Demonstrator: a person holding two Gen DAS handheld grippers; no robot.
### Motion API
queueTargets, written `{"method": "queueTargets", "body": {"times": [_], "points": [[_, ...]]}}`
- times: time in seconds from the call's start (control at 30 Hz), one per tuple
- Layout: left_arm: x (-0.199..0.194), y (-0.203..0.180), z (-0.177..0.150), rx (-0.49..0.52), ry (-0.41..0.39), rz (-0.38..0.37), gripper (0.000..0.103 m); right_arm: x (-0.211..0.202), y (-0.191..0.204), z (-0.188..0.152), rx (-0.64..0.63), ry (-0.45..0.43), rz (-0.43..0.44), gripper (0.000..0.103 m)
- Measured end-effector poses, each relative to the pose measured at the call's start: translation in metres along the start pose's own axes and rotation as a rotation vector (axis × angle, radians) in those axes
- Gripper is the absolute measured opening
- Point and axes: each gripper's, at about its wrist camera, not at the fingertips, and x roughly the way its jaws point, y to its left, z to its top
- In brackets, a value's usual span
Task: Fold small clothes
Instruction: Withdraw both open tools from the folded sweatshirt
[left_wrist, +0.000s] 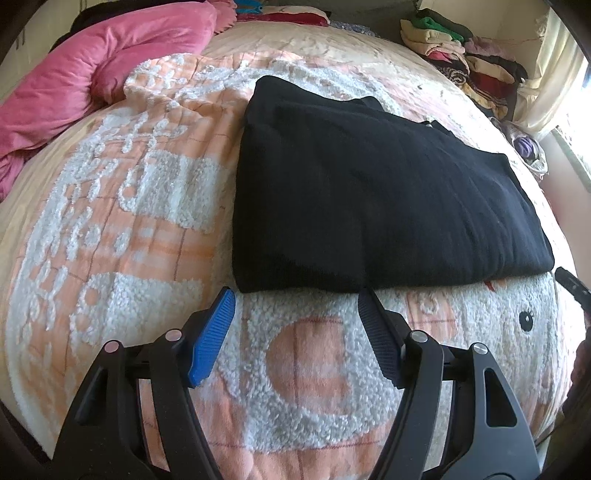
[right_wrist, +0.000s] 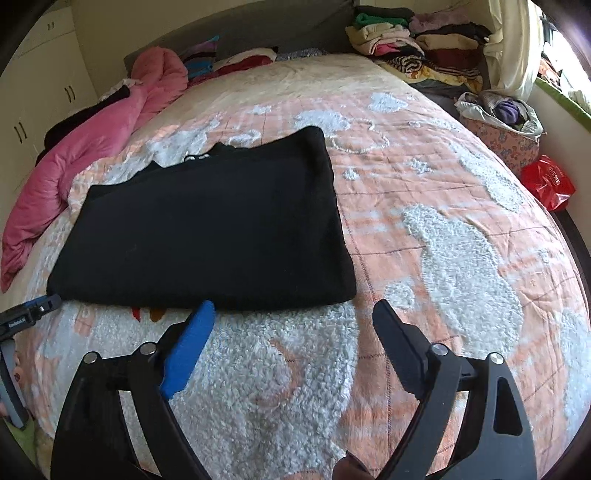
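Observation:
A black garment (left_wrist: 369, 192) lies folded into a flat rectangle on the bed; it also shows in the right wrist view (right_wrist: 207, 229). My left gripper (left_wrist: 295, 293) is open and empty, its tips just short of the garment's near edge. My right gripper (right_wrist: 293, 306) is open and empty, its blue finger (right_wrist: 188, 347) close to the garment's near edge and its black finger (right_wrist: 399, 343) over bare blanket to the right. The left gripper's tip shows at the left edge of the right wrist view (right_wrist: 33, 310).
The bed is covered by a peach and white fleecy blanket (right_wrist: 443, 229). A pink quilt (left_wrist: 74, 77) lies bunched at the far left. Piles of clothes (right_wrist: 417, 44) sit at the head right. A basket of clothes (right_wrist: 498, 122) and a red bag (right_wrist: 550, 181) stand beside the bed.

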Motion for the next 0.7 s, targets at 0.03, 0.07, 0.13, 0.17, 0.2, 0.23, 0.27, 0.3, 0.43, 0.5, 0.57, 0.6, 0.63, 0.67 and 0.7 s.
{"method": "queueTargets", "body": {"times": [0.03,0.07,0.13,0.17,0.2,0.23,0.27,0.3,0.43,0.5,0.57,0.6,0.63,0.67,0.7], "points": [[0.000,0.001,-0.001,-0.002,0.001,0.001,0.068,-0.003,0.000,-0.001,-0.001,-0.005,0.002,0.092],[-0.001,0.001,-0.002,-0.004,0.002,0.001,0.069,-0.005,0.001,-0.001,-0.003,-0.008,0.001,0.094],[-0.003,0.003,-0.004,-0.006,0.003,0.002,0.073,-0.010,0.003,-0.002,-0.010,-0.022,0.003,0.097],[-0.003,0.004,-0.005,-0.005,0.002,0.006,0.075,-0.012,0.005,-0.002,-0.013,-0.027,0.007,0.098],[-0.005,0.004,-0.006,-0.004,-0.001,0.011,0.083,-0.013,0.006,-0.003,-0.017,-0.032,0.011,0.099],[-0.007,0.005,-0.007,-0.005,-0.002,0.013,0.090,-0.016,0.009,-0.004,-0.022,-0.040,0.015,0.099],[-0.008,0.006,-0.007,-0.008,-0.003,0.013,0.094,-0.018,0.011,-0.005,-0.027,-0.046,0.019,0.099],[-0.010,0.007,-0.008,-0.013,-0.003,0.007,0.094,-0.020,0.014,-0.005,-0.034,-0.050,0.023,0.099],[-0.016,0.011,-0.009,-0.018,-0.007,0.015,0.094,-0.025,0.028,-0.006,-0.065,-0.060,0.040,0.099],[-0.020,0.013,-0.009,-0.022,-0.012,0.010,0.094,-0.025,0.037,-0.006,-0.087,-0.059,0.046,0.099],[-0.022,0.015,-0.010,-0.028,-0.015,0.009,0.094,-0.026,0.044,-0.006,-0.103,-0.060,0.051,0.099],[-0.024,0.017,-0.010,-0.028,-0.019,0.010,0.094,-0.026,0.048,-0.006,-0.115,-0.060,0.056,0.099],[-0.025,0.018,-0.010,-0.029,-0.023,0.012,0.094,-0.026,0.052,-0.006,-0.121,-0.061,0.058,0.099],[-0.026,0.019,-0.009,-0.030,-0.025,0.016,0.094,-0.025,0.057,-0.006,-0.130,-0.060,0.063,0.099],[-0.027,0.020,-0.009,-0.029,-0.030,0.024,0.094,-0.025,0.062,-0.007,-0.145,-0.061,0.070,0.099]]}}
